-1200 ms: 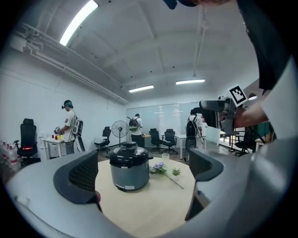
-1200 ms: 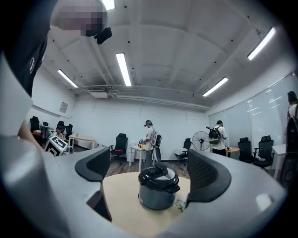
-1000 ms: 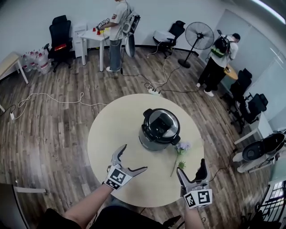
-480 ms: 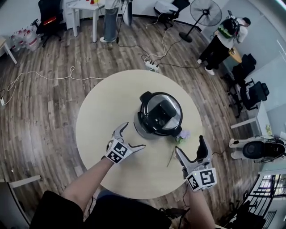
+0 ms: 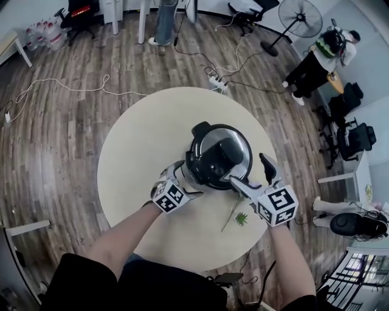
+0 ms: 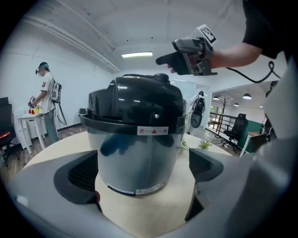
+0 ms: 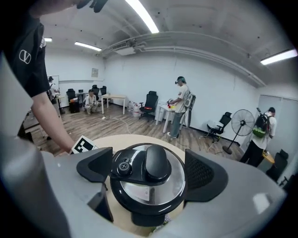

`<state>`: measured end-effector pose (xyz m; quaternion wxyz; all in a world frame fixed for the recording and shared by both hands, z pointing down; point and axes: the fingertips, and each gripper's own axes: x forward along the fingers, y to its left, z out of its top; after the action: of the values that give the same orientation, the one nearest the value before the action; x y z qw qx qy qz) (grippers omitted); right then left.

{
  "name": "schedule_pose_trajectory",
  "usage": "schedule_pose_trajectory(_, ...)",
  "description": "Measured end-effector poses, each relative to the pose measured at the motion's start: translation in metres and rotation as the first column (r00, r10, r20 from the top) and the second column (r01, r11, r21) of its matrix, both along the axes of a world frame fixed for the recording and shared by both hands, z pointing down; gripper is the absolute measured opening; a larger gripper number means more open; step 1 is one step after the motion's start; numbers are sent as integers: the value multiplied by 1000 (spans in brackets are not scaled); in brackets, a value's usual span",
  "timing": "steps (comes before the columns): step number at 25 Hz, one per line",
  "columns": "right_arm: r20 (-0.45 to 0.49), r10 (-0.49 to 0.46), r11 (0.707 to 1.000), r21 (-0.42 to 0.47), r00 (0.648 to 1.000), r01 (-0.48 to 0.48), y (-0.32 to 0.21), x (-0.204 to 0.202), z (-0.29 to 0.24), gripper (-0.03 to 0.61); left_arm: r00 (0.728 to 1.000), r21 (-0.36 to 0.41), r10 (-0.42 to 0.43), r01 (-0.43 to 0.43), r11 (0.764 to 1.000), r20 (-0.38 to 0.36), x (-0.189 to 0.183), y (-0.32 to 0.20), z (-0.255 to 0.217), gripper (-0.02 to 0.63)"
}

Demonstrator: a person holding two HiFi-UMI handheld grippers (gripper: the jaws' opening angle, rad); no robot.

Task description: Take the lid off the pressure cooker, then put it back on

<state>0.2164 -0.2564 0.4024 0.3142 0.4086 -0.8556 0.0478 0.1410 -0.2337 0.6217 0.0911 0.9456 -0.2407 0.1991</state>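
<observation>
The pressure cooker (image 5: 217, 155) stands on the round beige table (image 5: 140, 140), its steel lid (image 7: 149, 186) with a black handle (image 7: 157, 162) seated on it. My left gripper (image 5: 184, 176) is open and low at the cooker's near-left side. In the left gripper view the pot body (image 6: 137, 139) stands just ahead of that gripper's spread jaws (image 6: 144, 169). My right gripper (image 5: 252, 175) is open at the cooker's right, above rim height. Its jaws (image 7: 149, 172) frame the lid from either side without pressing on it. The right gripper (image 6: 186, 56) also shows above the lid.
An artificial flower (image 5: 238, 212) lies on the table right of the cooker, under my right gripper. On the wooden floor beyond are cables and a power strip (image 5: 217, 84), a standing fan (image 5: 302, 15), chairs, and a person (image 5: 322, 58) at the far right.
Both grippers have moved forward and down from the table's near edge to the cooker, the left to its side, the right up beside the lid. The lid has not moved.
</observation>
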Motion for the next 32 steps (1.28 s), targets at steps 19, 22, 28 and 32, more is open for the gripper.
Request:
schedule_pose_trajectory(19,-252,-251,826,-560,935,70,-72,-24,105,370,995,47,-90,92,995,-35,9,-14,6,588)
schedule_pose_trajectory(22,-293,-196,813,-582,936,-12,-73,-25,104,312,995,44,-96,97,994,-35,9,-14,6,588)
schedule_pose_trajectory(28,-326,-55,787,-596,944,-160,-77,-24,102,287,995,36,-94,95,995,-29,7,-13,2,588)
schedule_pose_trajectory(32,-345,75,752,-596,936,-280,-76,-18,105,287,995,24,-96,97,995,-26,8,-11,4,588)
